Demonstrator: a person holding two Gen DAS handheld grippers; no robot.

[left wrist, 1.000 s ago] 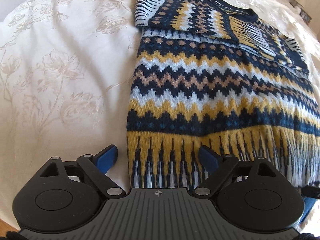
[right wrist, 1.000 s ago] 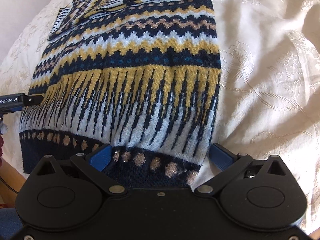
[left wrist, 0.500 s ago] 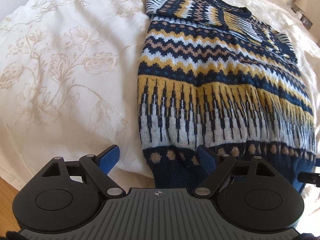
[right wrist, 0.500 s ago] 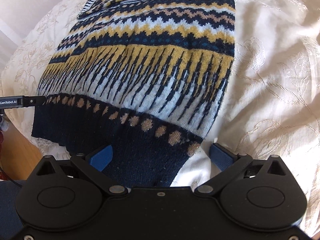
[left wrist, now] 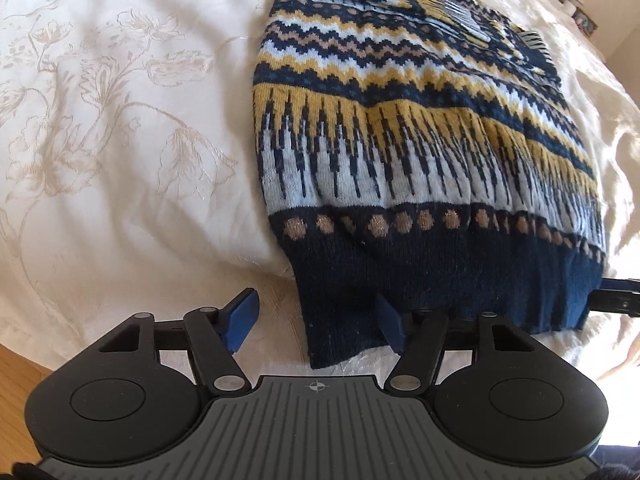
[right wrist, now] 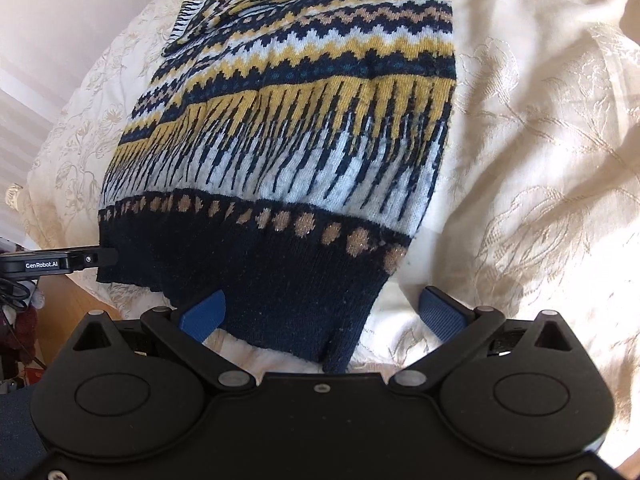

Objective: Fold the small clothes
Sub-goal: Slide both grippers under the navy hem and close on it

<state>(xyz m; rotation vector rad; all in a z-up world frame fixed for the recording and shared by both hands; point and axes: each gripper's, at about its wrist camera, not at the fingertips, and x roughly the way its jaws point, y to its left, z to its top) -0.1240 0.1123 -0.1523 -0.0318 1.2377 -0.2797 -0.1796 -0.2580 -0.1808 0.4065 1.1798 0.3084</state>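
A knitted sweater (left wrist: 400, 128) in navy, yellow and white lies flat on a cream floral bedspread (left wrist: 120, 128), its sleeves folded in at the far end. The plain navy hem (left wrist: 440, 280) hangs at the near bed edge. My left gripper (left wrist: 316, 324) is open, and the hem's left corner sits between its blue fingers (left wrist: 240, 320). In the right wrist view the sweater (right wrist: 320, 120) runs away from me. My right gripper (right wrist: 322, 314) is open, straddling the hem's right corner (right wrist: 312, 300). Neither gripper pinches the cloth.
The bedspread (right wrist: 540, 160) is wrinkled to the right of the sweater. Wooden floor (left wrist: 16, 368) shows below the bed edge at the left. The other gripper's tip (right wrist: 56, 264) pokes in beside the hem. Small bedside items (left wrist: 580, 16) stand far right.
Both grippers have drawn back from over the sweater's body toward its near end; the navy hem has come into view and now lies between each pair of open fingers.
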